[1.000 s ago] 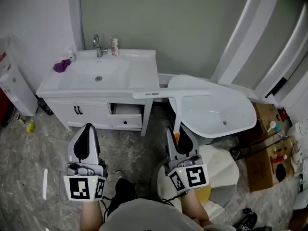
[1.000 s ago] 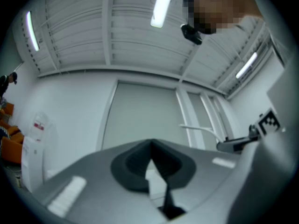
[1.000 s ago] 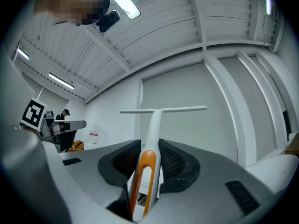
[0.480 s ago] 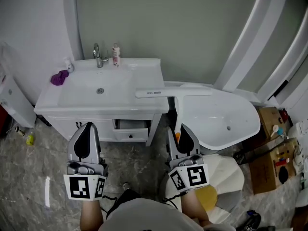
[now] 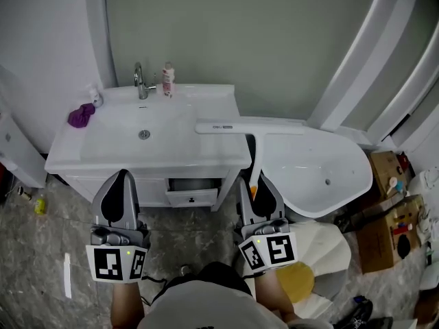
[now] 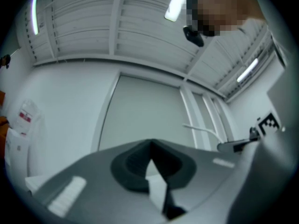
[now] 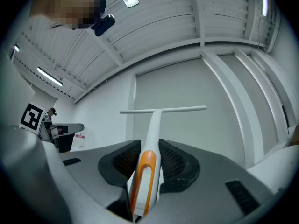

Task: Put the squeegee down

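1. Right gripper (image 7: 148,161): the jaws are clamped on the squeegee (image 5: 252,149). The dark ribbed pads press both sides of the handle's lower end, where an orange loop inlay sits in smooth white plastic.
2. The squeegee is T-shaped. Its slim, tapering handle runs away from the jaws to a long, thin, straight blade bar set crosswise.
3. In the right gripper view the bar shows against the flat grey-green wall panel (image 7: 187,87), with nothing touching it there.
4. In the head view the bar overlaps the right corner of the vanity top (image 5: 75,153) and the near rim of the oval tub (image 5: 343,184). We cannot tell whether it touches either.
5. Left gripper (image 5: 123,177): the jaws are together with nothing between them. Its matte grey shell tapers to a blunt point. It is level with the right gripper and well apart from it, in front of the vanity.
6. The vanity top is glossy white with a sunken rectangular basin. A chrome tap (image 5: 139,81) and a pink-and-white bottle (image 5: 168,79) stand at the back edge. A crumpled purple cloth (image 5: 82,114) lies on the left corner.
7. A drawer (image 5: 193,189) below the top is slightly open.
8. The oval tub is smooth white with a small drain hole, just right of the vanity.
9. The floor (image 5: 41,252) is grey and marbled. A cardboard box (image 5: 385,166) sits at the far right.
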Tool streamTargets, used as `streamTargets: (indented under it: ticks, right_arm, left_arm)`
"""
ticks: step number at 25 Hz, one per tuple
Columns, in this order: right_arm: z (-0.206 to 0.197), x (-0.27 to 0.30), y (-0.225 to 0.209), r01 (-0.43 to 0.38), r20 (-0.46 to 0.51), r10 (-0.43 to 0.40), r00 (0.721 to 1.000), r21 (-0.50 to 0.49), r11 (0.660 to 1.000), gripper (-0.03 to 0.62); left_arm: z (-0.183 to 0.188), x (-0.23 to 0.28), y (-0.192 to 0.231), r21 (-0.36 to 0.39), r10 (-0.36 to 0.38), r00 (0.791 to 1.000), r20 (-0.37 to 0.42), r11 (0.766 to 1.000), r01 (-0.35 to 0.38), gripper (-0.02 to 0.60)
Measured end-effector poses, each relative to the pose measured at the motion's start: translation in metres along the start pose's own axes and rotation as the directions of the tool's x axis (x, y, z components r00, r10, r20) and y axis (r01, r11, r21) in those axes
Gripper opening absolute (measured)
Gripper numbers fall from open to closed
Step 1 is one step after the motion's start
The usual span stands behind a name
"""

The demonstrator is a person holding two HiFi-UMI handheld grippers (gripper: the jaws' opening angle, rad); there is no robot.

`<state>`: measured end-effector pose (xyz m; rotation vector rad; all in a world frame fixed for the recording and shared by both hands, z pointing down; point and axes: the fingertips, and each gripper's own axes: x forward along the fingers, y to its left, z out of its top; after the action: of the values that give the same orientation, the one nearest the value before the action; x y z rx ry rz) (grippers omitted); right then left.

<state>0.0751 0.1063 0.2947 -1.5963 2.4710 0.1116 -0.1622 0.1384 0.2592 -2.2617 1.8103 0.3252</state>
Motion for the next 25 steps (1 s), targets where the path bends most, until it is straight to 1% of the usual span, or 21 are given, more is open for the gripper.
streamTargets:
  ticks: [7, 10, 12, 17, 25]
  right_arm:
    - [-0.014, 0.020, -0.010, 0.026, -0.035, -0.027, 0.999, -0.010, 1.000, 0.117]
    - [-0.020, 0.033, -0.019, 0.027, -0.041, -0.028, 0.999, -0.011, 1.000, 0.117]
    - [-0.023, 0.046, -0.023, 0.023, -0.037, -0.023, 0.999, -0.007, 1.000, 0.117]
    - [-0.031, 0.088, -0.032, 0.001, -0.027, -0.001, 1.000, -0.005, 1.000, 0.117]
    - [-0.034, 0.161, -0.067, -0.018, -0.020, 0.018, 1.000, -0.004, 1.000, 0.117]
  left_arm:
    - [-0.025, 0.023, 0.005, -0.028, -0.030, 0.999, -0.036, 0.999, 0.029, 0.009]
    - [-0.034, 0.035, 0.004, -0.008, -0.042, 0.998, -0.048, 0.999, 0.042, 0.008]
    - [-0.036, 0.045, 0.009, 0.006, -0.034, 0.998, -0.047, 0.999, 0.034, 0.008]
    - [-0.046, 0.078, 0.027, 0.012, -0.008, 0.999, -0.036, 1.000, 0.008, 0.008]
    - [-0.058, 0.149, 0.040, 0.017, 0.015, 1.000, -0.023, 1.000, -0.014, 0.009]
